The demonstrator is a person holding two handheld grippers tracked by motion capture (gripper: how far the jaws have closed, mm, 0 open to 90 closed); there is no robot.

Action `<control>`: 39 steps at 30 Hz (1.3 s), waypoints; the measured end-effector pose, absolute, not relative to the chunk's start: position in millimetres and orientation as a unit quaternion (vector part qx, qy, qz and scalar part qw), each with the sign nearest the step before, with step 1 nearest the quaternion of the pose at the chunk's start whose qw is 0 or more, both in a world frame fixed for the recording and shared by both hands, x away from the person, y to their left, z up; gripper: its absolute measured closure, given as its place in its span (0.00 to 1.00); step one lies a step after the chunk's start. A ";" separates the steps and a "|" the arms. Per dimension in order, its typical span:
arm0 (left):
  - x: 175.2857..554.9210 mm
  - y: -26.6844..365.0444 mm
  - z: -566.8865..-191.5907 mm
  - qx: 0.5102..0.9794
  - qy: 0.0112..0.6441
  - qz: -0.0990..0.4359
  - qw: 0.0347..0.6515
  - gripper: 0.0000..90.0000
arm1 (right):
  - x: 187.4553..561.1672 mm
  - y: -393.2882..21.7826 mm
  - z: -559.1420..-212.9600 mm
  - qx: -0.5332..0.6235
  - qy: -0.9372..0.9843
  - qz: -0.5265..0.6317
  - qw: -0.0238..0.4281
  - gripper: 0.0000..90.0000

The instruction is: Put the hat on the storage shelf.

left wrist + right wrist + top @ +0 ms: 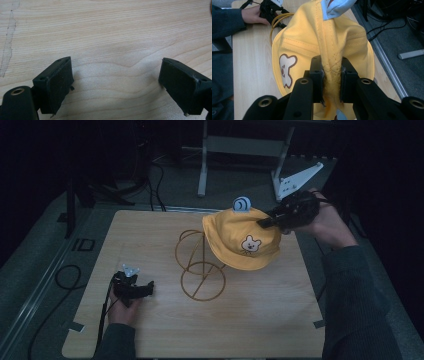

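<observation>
A light wooden worktop [150,235] carries everything, and dark floor with cables lies around it. On the worktop, near its middle, stands a stand of golden wire [200,265] made of rings, with a round ring as its base on the wood. A yellow hat [235,232] with a small bear face on the front and a blue and white ear piece on top is lifted in the air just beside the stand, toward the far right corner of the worktop; its brim reaches the upper ring of the stand, but I cannot tell if they touch. The right gripper [265,222] comes from the far right edge, in the person's right hand [330,225], and holds the hat by its crown. In the right gripper view [331,80] the two black jaws are almost together, with a thick fold of the yellow cloth along a seam pressed between them. The left gripper [147,289] lies low near the front left corner of the worktop, in the left hand [122,307]. In the left gripper view [116,82] its jaws stand wide apart over bare wood, with nothing between them.
</observation>
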State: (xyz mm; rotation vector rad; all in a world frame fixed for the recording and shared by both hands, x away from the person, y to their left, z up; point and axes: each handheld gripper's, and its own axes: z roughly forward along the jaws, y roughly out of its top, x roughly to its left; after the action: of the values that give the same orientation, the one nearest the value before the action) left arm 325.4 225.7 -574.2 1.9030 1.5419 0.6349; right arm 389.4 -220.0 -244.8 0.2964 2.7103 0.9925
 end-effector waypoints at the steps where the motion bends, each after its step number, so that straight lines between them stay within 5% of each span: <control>1: 325.4 225.7 -574.3 0.717 0.581 0.239 0.301 0.13 | 389.5 -219.4 -244.5 0.101 0.928 0.339 0.120 0.85; 39: 325.3 225.8 -574.0 0.718 0.581 0.238 0.300 0.13 | 390.8 -177.3 -238.4 0.073 0.938 0.316 0.121 0.85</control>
State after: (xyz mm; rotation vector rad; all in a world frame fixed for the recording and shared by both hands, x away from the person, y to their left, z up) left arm 325.3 225.8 -574.0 1.9073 1.5426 0.6322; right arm 390.8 -177.3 -238.4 0.2125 2.7395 0.9215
